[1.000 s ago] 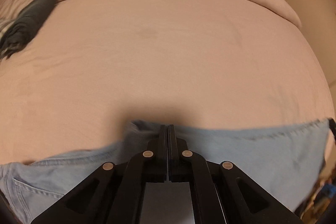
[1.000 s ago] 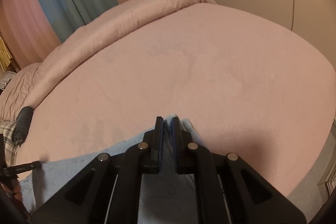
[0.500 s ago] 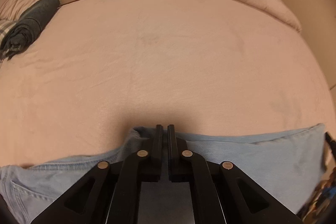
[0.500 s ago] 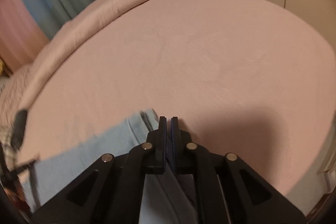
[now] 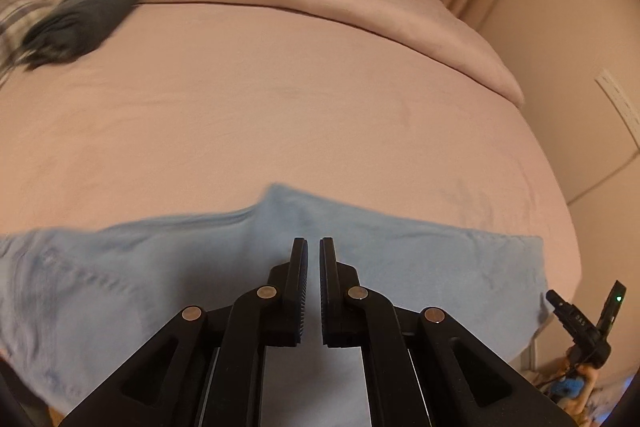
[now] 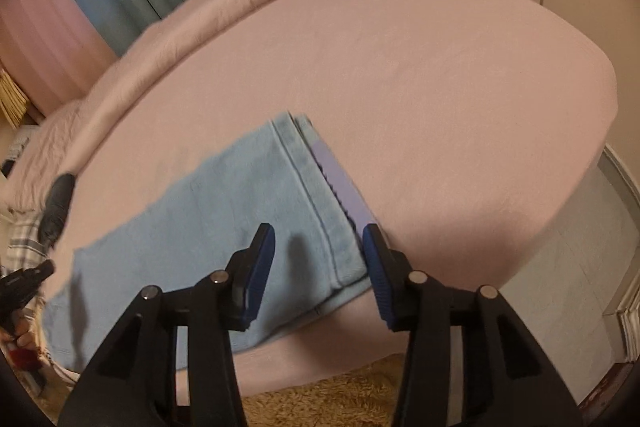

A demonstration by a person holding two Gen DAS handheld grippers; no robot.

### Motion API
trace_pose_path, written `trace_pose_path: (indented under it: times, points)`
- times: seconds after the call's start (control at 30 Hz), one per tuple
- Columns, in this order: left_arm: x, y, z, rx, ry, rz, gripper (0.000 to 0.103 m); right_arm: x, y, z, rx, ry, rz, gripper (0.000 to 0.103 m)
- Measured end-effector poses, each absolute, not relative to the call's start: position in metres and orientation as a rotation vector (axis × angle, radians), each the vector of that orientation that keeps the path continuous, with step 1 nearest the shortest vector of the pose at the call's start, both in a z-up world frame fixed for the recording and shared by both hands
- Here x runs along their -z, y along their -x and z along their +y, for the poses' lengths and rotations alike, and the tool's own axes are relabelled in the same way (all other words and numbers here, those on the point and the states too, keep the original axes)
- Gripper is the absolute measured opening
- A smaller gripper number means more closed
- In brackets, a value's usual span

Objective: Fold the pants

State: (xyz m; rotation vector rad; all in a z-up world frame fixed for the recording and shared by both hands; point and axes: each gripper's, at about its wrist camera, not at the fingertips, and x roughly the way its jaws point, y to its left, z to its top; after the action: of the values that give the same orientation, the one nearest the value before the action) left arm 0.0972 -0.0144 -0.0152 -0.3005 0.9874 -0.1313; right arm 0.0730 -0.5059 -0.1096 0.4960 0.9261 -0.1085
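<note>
While the single pair of light blue pants is laid flat along the near edge of the pink bed, both tools are held just above it: the left gripper with its fingers nearly closed on nothing, a narrow gap between them, and the right gripper with its fingers spread wide over the hem end. The fabric is judged soft, limp and fairly light, best gripped at the stitched hem or the waistband. One dark garment is seen at the far left.
</note>
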Motion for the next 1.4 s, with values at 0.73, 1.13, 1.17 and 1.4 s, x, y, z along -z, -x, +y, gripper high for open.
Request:
trace_pose_path:
  times: [0.73, 1.13, 1.17, 1.4]
  points:
    - [0.04, -0.016, 0.176, -0.134, 0.621, 0.952, 0.039, 0.096, -0.08, -0.484, 0.404, -0.335, 0.903, 0.039]
    - [0.023, -0.004, 0.196, -0.208, 0.582, 0.906, 0.044, 0.035, -0.19, -0.242, -0.532, -0.208, 1.011, 0.049]
    - [0.023, -0.004, 0.199, -0.232, 0.568, 0.897, 0.047, 0.039, -0.203, -0.219, -0.575, -0.184, 1.037, 0.049]
    - [0.056, -0.025, 0.204, -0.165, 0.554, 0.982, 0.048, 0.09, -0.233, -0.137, -0.709, -0.14, 1.231, 0.051]
